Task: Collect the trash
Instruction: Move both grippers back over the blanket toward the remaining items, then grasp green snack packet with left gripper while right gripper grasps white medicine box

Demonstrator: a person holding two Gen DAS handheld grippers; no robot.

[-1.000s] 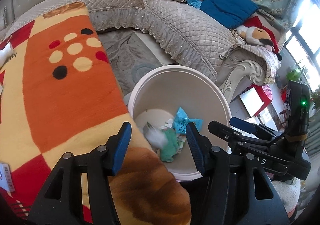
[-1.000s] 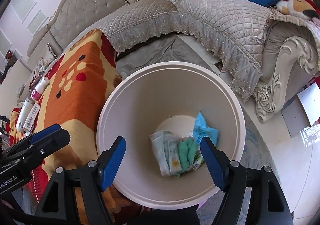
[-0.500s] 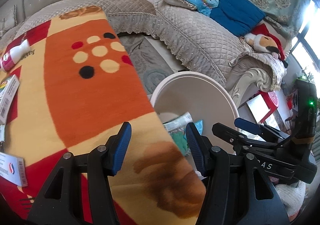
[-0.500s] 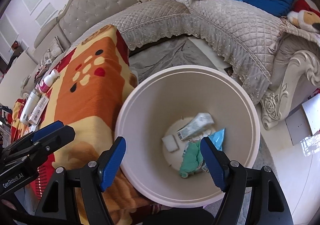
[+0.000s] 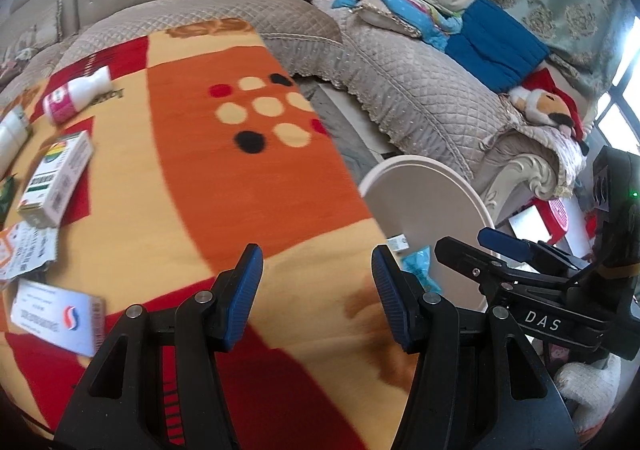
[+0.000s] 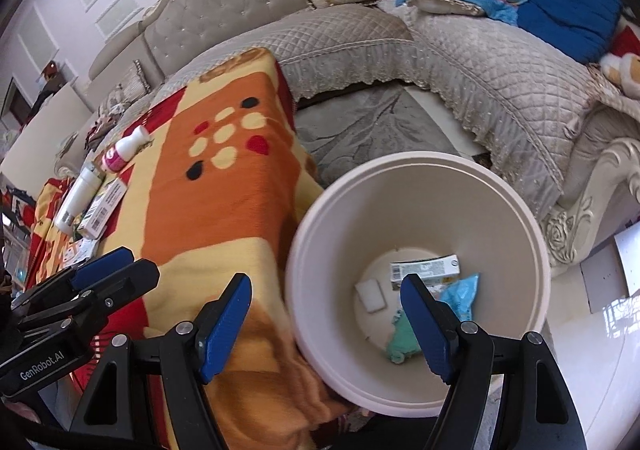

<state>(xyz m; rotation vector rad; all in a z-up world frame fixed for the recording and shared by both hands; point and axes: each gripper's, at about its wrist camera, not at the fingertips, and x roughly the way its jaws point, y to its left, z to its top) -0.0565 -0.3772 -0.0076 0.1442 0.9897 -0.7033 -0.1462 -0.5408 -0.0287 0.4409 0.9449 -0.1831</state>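
Both grippers, left (image 5: 316, 298) and right (image 6: 326, 324), gape empty; round smooth white plastic bin (image 6: 532, 226) holds crinkly wrappers beside fuzzy orange blanket (image 5: 224, 186).

Both wrist cameras look steeply down along their jaws. The left view sits near above the blanket-covered tabletop (image 5: 208, 170), bin (image 5: 424, 202) at right. The right view looks into that bin (image 6: 416, 402). Both share tabletop (image 6: 224, 202), bin and far sofa (image 5: 420, 98).

Blanket (image 5: 224, 186): orange, cream and red with dots; bin (image 6: 416, 210): pale pink; quilted sofa cover (image 6: 500, 62): beige.
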